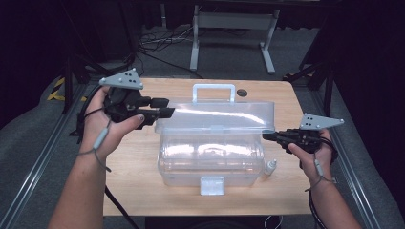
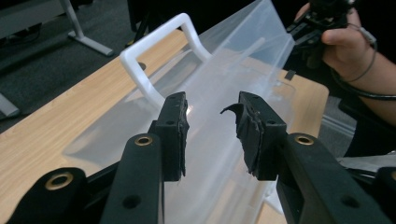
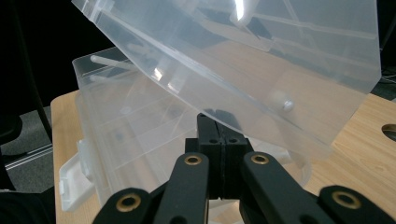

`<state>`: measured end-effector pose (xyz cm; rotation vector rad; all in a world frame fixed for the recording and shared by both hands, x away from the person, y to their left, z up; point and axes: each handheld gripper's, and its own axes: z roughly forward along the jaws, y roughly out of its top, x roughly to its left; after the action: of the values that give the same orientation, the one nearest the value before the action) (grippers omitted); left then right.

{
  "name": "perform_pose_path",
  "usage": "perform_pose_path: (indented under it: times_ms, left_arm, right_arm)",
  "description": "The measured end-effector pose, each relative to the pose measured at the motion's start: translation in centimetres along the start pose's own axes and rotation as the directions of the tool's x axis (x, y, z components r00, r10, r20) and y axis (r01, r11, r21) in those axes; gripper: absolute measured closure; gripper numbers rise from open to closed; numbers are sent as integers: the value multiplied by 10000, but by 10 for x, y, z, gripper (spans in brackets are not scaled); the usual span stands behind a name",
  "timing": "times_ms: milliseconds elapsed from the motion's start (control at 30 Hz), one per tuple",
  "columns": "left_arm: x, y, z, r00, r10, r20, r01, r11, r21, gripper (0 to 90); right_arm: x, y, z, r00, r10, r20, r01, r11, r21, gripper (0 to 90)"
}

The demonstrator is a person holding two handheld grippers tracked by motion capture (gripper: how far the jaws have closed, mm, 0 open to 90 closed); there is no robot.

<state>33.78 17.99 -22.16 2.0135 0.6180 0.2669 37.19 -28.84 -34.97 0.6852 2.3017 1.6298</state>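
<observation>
Sitting mid-table, the clear plastic box (image 1: 210, 160) has its lid (image 1: 219, 115) raised. Pinching the lid's right corner, the right gripper (image 1: 267, 136), jaws pressed together, props it open. Farther left, the left gripper (image 1: 169, 107) nears the lid's edge, jaws spread, likely to share the load.

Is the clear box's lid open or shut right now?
Open. The lid is raised off the box; the right gripper holds its edge, and the right gripper view shows a gap beneath it.
</observation>
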Motion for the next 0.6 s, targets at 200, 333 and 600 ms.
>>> perform_pose_path:
  times_ms: [200,333,600]
  left_arm:
    - [-14,-25,-6,9997,-43,260,54,9991,-423,656]
    - [-20,-35,-2,9998,180,-98,-181,9998,-51,638]
    - [-20,-57,15,9999,-124,52,123,9999,103,675]
  right_arm:
    - [-1,3,1,9999,57,112,-56,10000,-68,900]
    - [-2,5,1,9997,96,210,-94,9999,-113,900]
    - [-4,9,2,9994,139,307,-131,9996,-255,900]
